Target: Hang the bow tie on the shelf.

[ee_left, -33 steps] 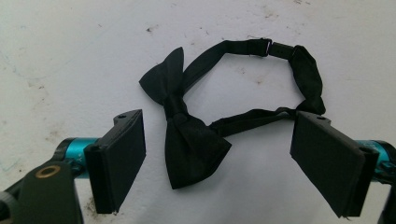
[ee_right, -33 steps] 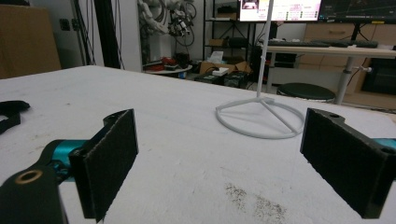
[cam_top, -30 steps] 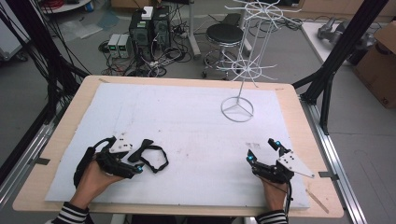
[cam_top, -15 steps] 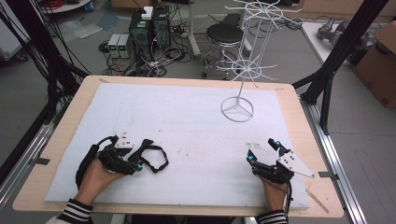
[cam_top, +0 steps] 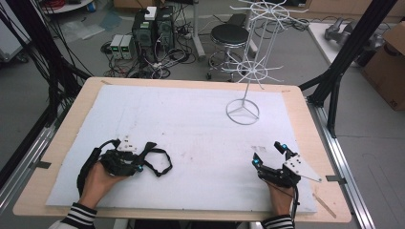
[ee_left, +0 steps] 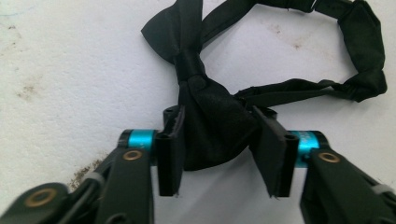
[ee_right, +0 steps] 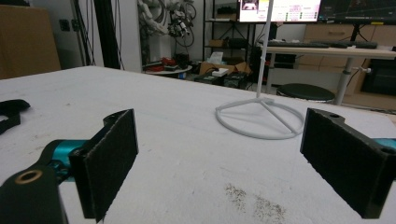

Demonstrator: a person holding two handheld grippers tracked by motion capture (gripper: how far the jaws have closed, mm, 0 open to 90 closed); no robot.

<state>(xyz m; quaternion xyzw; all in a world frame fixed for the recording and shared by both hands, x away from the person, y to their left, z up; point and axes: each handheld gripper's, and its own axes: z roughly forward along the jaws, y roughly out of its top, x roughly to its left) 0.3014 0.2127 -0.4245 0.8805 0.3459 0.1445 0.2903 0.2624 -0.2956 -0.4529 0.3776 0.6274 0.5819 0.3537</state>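
Closing left hand-held gripper [ee_left: 219, 154] onto bow tie [ee_left: 210, 126].

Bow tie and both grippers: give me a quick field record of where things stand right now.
item: black bow tie, lying flat on the white mat
left gripper: jaws either side of one wing of the bow, just been closing on it, pads touching the fabric
strap: loops away beyond the knot, on the mat
right gripper: open, nothing between the jaws, resting on the mat
stand: white wire display stand, at the far right of the mat, no item on it
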